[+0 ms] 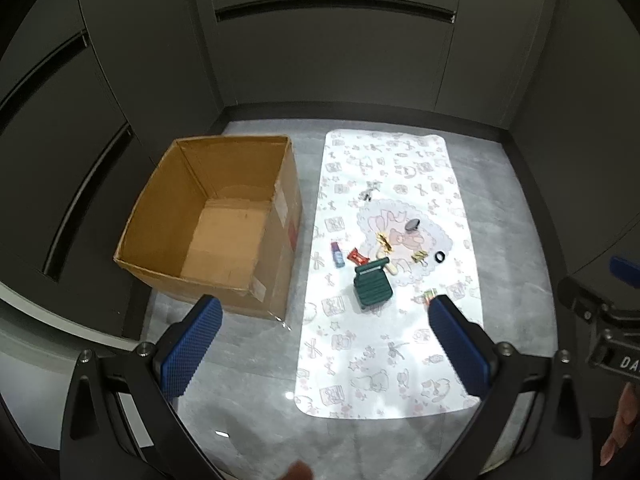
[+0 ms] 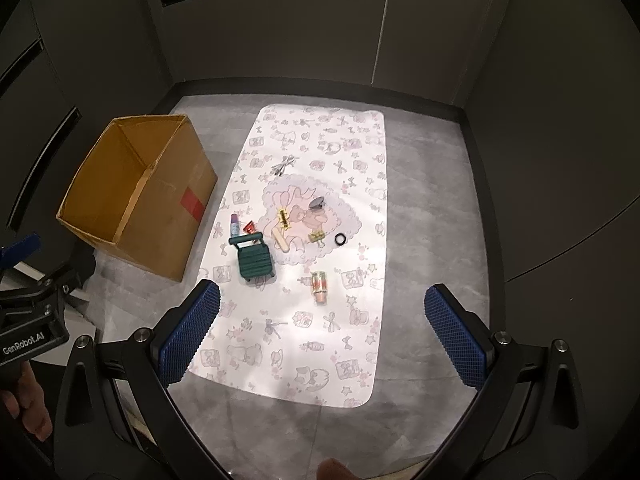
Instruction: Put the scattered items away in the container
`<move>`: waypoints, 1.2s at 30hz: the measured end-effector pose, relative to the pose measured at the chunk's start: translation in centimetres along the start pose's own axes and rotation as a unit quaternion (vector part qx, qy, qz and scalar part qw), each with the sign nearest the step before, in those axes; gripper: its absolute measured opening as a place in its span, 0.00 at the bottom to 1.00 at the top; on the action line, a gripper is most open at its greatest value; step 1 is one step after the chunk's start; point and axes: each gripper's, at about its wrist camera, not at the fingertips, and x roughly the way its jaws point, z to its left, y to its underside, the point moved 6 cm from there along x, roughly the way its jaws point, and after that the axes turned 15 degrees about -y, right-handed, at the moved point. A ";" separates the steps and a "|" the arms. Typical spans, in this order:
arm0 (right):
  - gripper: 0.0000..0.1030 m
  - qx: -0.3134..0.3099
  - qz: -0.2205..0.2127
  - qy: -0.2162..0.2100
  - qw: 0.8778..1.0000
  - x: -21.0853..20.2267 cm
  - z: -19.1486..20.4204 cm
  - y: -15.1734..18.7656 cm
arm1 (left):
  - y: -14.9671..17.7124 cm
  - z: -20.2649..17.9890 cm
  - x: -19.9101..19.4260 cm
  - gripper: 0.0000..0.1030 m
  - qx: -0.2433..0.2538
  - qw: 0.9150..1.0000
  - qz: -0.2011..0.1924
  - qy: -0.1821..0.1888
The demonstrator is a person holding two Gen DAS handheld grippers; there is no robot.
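Note:
An open cardboard box (image 1: 160, 200) (image 2: 100, 176) stands empty on the grey floor, left of a white patterned mat (image 1: 400, 344) (image 2: 304, 344). Small items lie scattered mid-mat: a green toy chair (image 1: 372, 286) (image 2: 255, 260), a purple bottle (image 1: 337, 254) (image 2: 234, 224), a red wrapper (image 1: 357, 257) (image 2: 250, 226), a gold clip (image 1: 385, 240) (image 2: 283, 217), a grey disc (image 1: 412, 224) (image 2: 318, 202), a black ring (image 1: 439, 257) (image 2: 340, 239), a small can (image 2: 319, 285). My left gripper (image 1: 325, 312) and right gripper (image 2: 322, 300) are both open and empty, high above the mat's near half.
Dark cabinet walls (image 1: 320, 60) enclose the floor on all sides. A bundle of thin silver sticks (image 2: 285, 166) lies further back on the mat. Bare grey floor (image 2: 432, 200) lies right of the mat.

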 end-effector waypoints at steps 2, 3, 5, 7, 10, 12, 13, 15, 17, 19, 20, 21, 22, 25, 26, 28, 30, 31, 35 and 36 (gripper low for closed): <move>1.00 -0.003 -0.007 0.005 1.000 -0.2 -0.2 -0.1 | -0.2 0.8 0.4 1.00 -0.002 1.000 0.003 0.011; 1.00 -0.005 -0.010 0.008 1.000 -0.2 -0.2 -0.2 | -0.3 1.2 0.5 1.00 -0.002 1.000 0.005 0.016; 1.00 -0.020 -0.026 0.025 0.999 -0.5 0.4 0.4 | -0.5 2.1 0.9 1.00 -0.004 1.000 0.008 0.027; 1.00 -0.023 -0.013 0.034 0.999 0.0 1.1 0.2 | -0.6 1.6 0.5 1.00 0.001 1.000 0.004 0.018; 1.00 -0.015 -0.014 0.018 1.000 -0.3 0.9 0.0 | 0.3 -1.0 -0.7 1.00 0.007 1.000 -0.010 -0.018; 1.00 -0.012 -0.010 0.009 1.000 -0.3 0.3 -0.4 | 0.2 -0.9 -0.6 1.00 0.008 1.000 -0.009 -0.021; 1.00 -0.012 -0.011 0.007 1.000 -0.4 0.1 -0.4 | 0.1 -0.8 -0.5 1.00 0.008 1.000 -0.008 -0.022; 1.00 -0.011 -0.011 0.002 1.000 -0.6 -0.3 -0.4 | 0.0 -0.8 -0.4 1.00 0.008 1.000 -0.007 -0.024; 1.00 -0.011 -0.012 -0.003 1.000 -0.8 -0.7 -0.3 | 0.1 -0.7 -0.3 1.00 0.007 1.000 -0.008 -0.025; 1.00 -0.010 -0.013 -0.007 1.000 -0.9 -1.1 -0.3 | 0.2 -0.7 -0.3 1.00 0.006 1.000 -0.008 -0.025; 1.00 -0.010 -0.014 -0.010 1.000 -1.0 -1.2 -0.3 | 0.2 -0.6 -0.2 1.00 0.006 1.000 -0.007 -0.025; 1.00 -0.010 -0.014 -0.012 1.000 -1.1 -1.4 -0.3 | 0.1 -0.5 -0.1 1.00 0.007 1.000 -0.006 -0.024; 1.00 -0.010 -0.014 -0.013 1.000 -1.2 -1.5 -0.3 | 0.1 -0.5 0.0 1.00 0.006 1.000 -0.006 -0.024; 1.00 -0.009 -0.014 -0.011 1.000 -1.3 -1.1 -0.2 | 0.2 -0.4 0.0 1.00 0.008 1.000 -0.006 -0.022; 1.00 -0.010 -0.013 -0.010 1.000 -1.3 -1.0 -0.3 | 0.2 -0.4 0.0 1.00 0.009 1.000 -0.006 -0.022; 1.00 -0.009 -0.013 -0.009 1.000 -1.3 -1.0 -0.3 | 0.1 -0.4 0.1 1.00 0.010 1.000 -0.005 -0.022; 1.00 -0.009 -0.014 -0.008 1.000 -1.3 -1.0 -0.3 | 0.1 -0.4 0.2 1.00 0.010 1.000 -0.004 -0.021; 1.00 -0.009 -0.013 -0.009 1.000 -1.3 -1.0 -0.5 | 0.1 -0.4 0.2 1.00 0.010 1.000 -0.004 -0.022; 1.00 -0.011 -0.014 -0.007 1.000 -1.3 -0.9 -0.5 | 0.1 -0.3 0.2 1.00 0.008 1.000 -0.004 -0.025; 1.00 -0.011 -0.014 -0.007 1.000 -1.3 -0.9 -0.5 | 0.1 -0.2 0.2 1.00 0.008 1.000 -0.004 -0.024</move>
